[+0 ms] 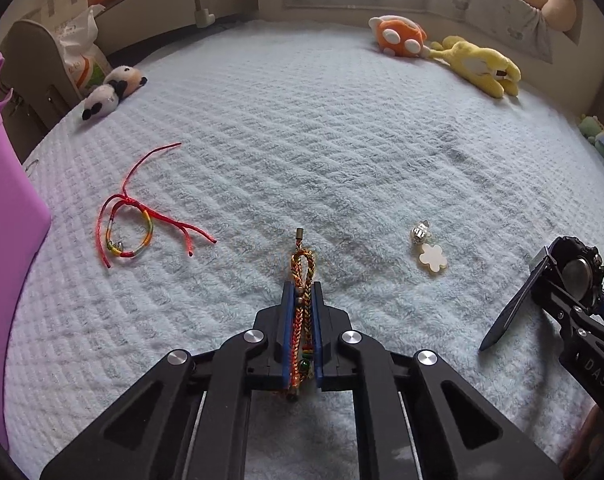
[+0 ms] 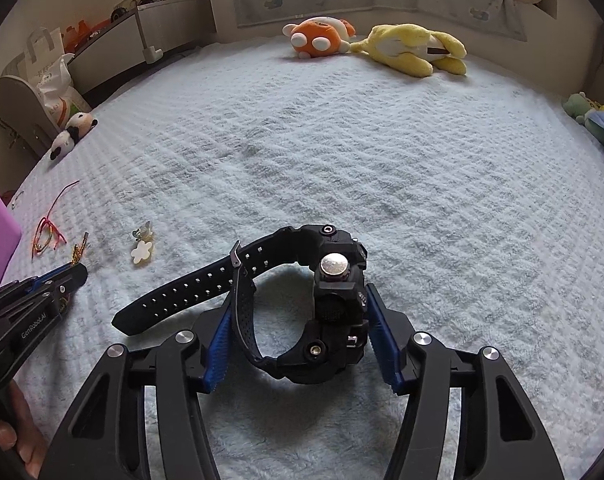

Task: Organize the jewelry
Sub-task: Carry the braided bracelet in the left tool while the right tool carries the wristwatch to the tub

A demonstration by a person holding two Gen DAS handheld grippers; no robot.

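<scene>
two grips looked risky; the left gripper (image 1: pixel 300 300) had closed tight on the braided bracelet (image 1: pixel 302 280) lying on the blanket (image 1: pixel 341 140), and its loose end could snag; the right gripper (image 2: pixel 300 328) straddled the black watch (image 2: pixel 333 304), jaws half-wide, pads barely touching, so it might slip

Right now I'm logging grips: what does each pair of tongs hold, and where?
Left tongs: braided bracelet, pinched mid-length. Right tongs: black watch, clasped across case and strap.
</scene>
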